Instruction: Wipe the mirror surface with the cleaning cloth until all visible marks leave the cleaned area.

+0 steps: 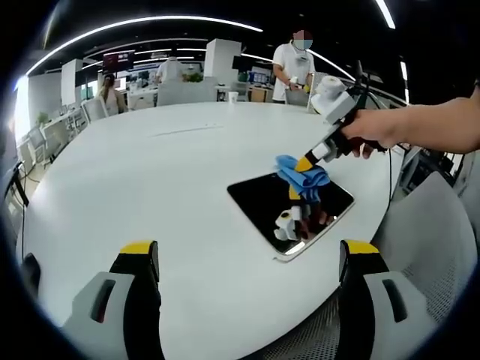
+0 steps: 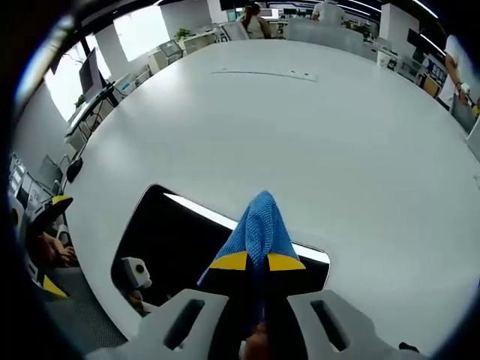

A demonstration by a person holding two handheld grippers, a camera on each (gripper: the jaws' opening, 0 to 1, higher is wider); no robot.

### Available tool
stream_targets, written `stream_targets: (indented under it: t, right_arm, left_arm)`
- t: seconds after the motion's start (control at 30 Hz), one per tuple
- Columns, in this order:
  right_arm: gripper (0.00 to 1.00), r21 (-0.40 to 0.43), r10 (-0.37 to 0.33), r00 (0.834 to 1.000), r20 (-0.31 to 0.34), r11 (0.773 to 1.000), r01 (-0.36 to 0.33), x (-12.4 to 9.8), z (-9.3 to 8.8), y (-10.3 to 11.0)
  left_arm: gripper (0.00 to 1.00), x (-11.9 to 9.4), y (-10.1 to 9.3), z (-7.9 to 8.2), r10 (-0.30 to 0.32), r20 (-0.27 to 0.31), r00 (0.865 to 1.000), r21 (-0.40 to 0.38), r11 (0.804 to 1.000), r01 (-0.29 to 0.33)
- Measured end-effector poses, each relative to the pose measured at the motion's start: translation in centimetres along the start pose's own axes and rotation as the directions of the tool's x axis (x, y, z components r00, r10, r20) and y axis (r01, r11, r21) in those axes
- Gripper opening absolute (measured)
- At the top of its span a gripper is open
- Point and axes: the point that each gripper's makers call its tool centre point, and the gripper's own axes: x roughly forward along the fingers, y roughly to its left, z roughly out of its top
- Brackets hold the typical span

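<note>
In the left gripper view, the left gripper [image 1: 249, 259] is seen at the bottom with its two yellow-tipped jaws standing wide apart, nothing held between them, above the near edge of the white round table [image 1: 150, 172]. To the right of centre, the mirror [image 1: 262, 199], a dark rectangular plate with rounded corners, is laid flat on the table near its edge. The blue cleaning cloth [image 1: 300, 175] is pressed onto the far part of the mirror. Further right, the right gripper [image 1: 305, 163] is held by a hand [image 1: 375, 131] and is angled down onto the cloth. A person in a white shirt [image 1: 294, 69] is observed standing beyond the table.

In the right gripper view, a yellow-tipped part of the left gripper [image 2: 58, 201] is noted at the left edge, beside the table [image 2: 300, 127]. The mirror [image 2: 169, 240] is seen left of centre, with reflections visible on its dark surface. At centre, the cleaning cloth [image 2: 261, 229] is clamped between the closed jaws of the right gripper [image 2: 257, 262], its free end resting on the mirror. A bright strip of reflected light is recorded running across the mirror on both sides of the cloth.
</note>
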Motion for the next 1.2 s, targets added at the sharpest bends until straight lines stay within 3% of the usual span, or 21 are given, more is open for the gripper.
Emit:
stream_targets:
  t: [0.3, 0.63, 1.2]
  right_arm:
    - [0.01, -0.037, -0.049, 0.999, 0.007, 0.998, 0.049, -0.2, -0.7, 0.9]
    - [0.01, -0.017, -0.043, 0.998, 0.050, 0.999, 0.044, -1.5, -2.9, 2.1]
    - [0.01, 0.033, -0.011, 0.999, 0.049, 0.999, 0.010, -2.7, -5.4, 3.4]
  left_arm:
    - [0.99, -0.1, 0.1, 0.2, 0.006, 0.010, 1.000, 0.000, 1.000, -0.006]
    - [0.98, 0.0, 0.3, 0.2, 0.009, 0.014, 1.000, 0.001, 1.000, -0.009]
    - [0.98, -0.3, 0.0, 0.4, 0.005, 0.019, 1.000, -0.001, 1.000, -0.005]
